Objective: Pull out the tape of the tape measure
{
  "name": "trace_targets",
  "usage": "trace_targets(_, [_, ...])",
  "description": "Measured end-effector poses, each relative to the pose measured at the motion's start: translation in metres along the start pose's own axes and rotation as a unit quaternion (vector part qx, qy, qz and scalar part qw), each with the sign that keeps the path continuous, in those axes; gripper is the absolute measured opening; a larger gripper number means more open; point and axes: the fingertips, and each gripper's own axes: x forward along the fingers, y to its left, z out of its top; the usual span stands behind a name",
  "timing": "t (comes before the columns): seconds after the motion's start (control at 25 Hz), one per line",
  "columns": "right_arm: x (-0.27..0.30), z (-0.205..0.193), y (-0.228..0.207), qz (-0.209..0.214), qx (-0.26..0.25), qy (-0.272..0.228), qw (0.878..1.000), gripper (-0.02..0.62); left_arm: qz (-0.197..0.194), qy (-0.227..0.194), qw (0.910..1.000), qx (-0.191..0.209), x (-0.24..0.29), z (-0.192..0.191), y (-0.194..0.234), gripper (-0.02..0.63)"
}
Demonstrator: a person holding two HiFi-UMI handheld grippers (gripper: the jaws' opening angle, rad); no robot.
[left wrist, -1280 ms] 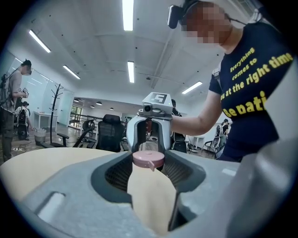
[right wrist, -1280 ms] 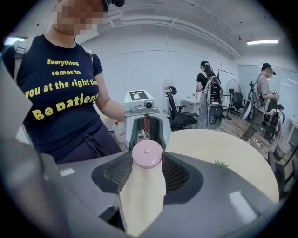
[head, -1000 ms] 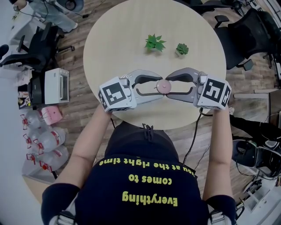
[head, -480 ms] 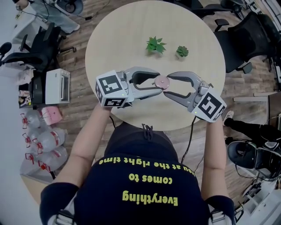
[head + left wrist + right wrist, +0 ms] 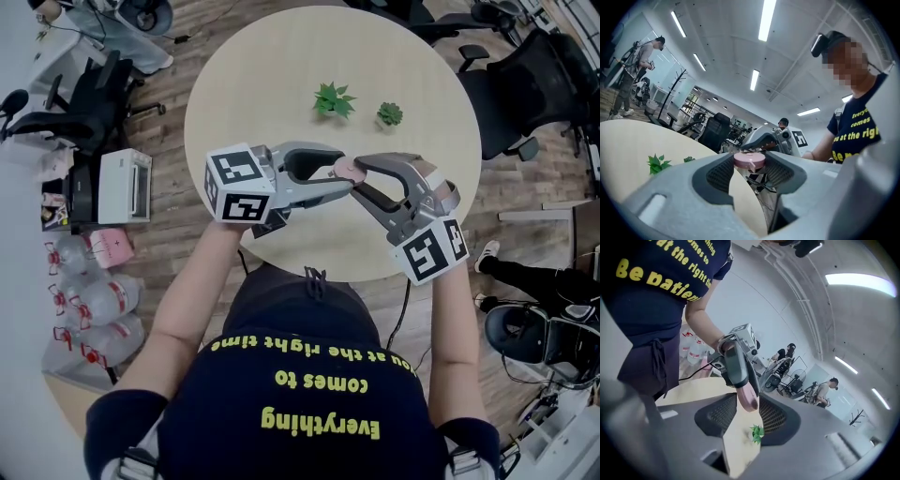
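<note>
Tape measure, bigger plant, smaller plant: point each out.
tape measure point(image 5: 749, 161): left gripper view, side of the pink case.
bigger plant point(image 5: 333, 97): head view, middle of its leaves.
smaller plant point(image 5: 389, 113): head view, middle of its leaves.

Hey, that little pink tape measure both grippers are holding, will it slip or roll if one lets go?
The pink tape measure looks small and rigid, probably light. Being a round disc, it may twist in the left gripper or roll on the table if dropped.

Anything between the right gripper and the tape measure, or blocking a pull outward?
Nothing visible. The tape measure sits in the left gripper, and the right gripper grips it too. The larger plant and smaller plant stand farther back on the table.
</note>
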Motion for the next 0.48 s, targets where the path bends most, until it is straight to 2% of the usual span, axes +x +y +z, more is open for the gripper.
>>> trace_targets(0.16, [0.0027, 0.0017, -0.0010, -0.020, -0.036, 0.011, 0.999, 0.152, 0.000, 0.000, 1.0000, -0.008, 0.0005, 0.0044, -0.0012, 0.215])
trace_targets(0.48, [0.0016, 0.0057, -0.0029, -0.050, -0.072, 0.016, 0.996, 0.115, -0.004, -0.003, 0.9997, -0.025, 0.0000, 0.0062, -0.0040, 0.216])
